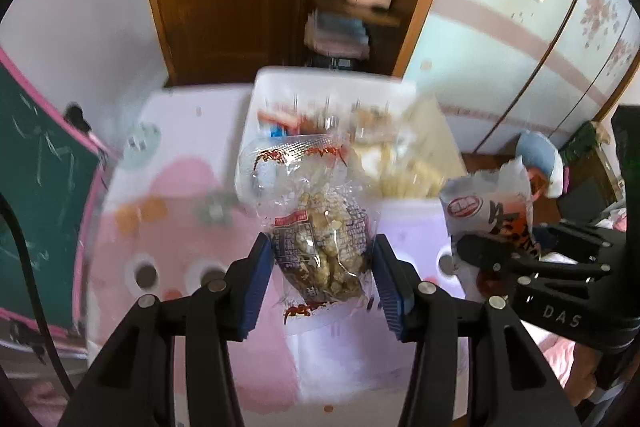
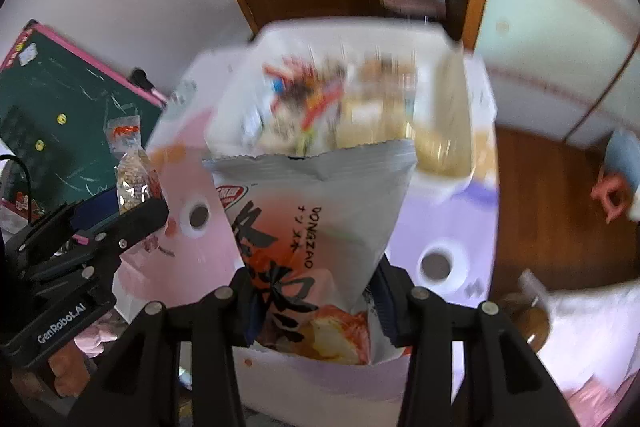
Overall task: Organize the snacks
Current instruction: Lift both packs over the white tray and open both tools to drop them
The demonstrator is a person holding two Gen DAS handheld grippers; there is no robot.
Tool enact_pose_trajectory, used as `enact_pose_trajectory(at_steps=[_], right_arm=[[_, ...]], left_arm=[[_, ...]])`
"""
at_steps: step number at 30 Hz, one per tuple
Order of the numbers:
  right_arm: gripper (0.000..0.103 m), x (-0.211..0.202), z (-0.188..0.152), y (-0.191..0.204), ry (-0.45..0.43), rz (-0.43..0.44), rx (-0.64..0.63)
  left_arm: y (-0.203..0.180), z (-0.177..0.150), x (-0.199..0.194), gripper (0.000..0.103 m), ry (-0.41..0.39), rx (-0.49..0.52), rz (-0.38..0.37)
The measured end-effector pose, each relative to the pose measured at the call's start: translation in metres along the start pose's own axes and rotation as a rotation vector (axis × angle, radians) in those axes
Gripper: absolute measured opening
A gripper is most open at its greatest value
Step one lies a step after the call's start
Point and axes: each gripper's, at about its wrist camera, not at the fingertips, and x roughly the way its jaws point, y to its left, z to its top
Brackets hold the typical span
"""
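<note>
A clear packet of nut brittle (image 1: 320,239) is being clamped by the left hand-held gripper (image 1: 322,287) and a grey snack bag (image 2: 316,227) by the right hand-held gripper (image 2: 316,307), both above the bench (image 1: 168,195), nearer than the white bin (image 1: 332,83) of snacks.

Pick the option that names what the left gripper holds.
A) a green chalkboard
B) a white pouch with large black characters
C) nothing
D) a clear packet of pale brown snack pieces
D: the left gripper has its blue fingers pressed on the clear packet; the white pouch sits in the right gripper.
</note>
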Motion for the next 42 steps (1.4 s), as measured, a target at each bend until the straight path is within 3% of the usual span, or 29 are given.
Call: enact_pose_trajectory(at_steps=[8, 14, 25, 40, 41, 42], right_arm=[[0.045, -0.078, 0.067, 0.009, -0.204, -0.04, -0.062], [0.045, -0.097, 0.112, 0.004, -0.264, -0.055, -0.051], [0.045, -0.055, 0.168, -0.019, -0.207, -0.062, 0.006], [0.046, 0.044, 0.188, -0.044, -0.028, -0.038, 0.062], [0.047, 0.049, 0.188, -0.044, -0.015, -0.038, 0.063], [0.047, 0.057, 0.187, -0.045, 0.006, -0.04, 0.067]], left_arm=[[-0.014, 0.058, -0.059, 0.048, -0.156, 0.044, 0.01], [-0.018, 0.1, -0.067, 0.048, -0.2, 0.049, 0.032], [-0.012, 0.142, -0.001, 0.048, -0.12, 0.028, 0.069], [-0.008, 0.15, 0.097, 0.05, 0.024, 0.037, 0.086], [-0.008, 0.15, 0.101, 0.058, 0.029, 0.037, 0.091], [-0.007, 0.149, 0.108, 0.073, 0.039, 0.038, 0.091]])
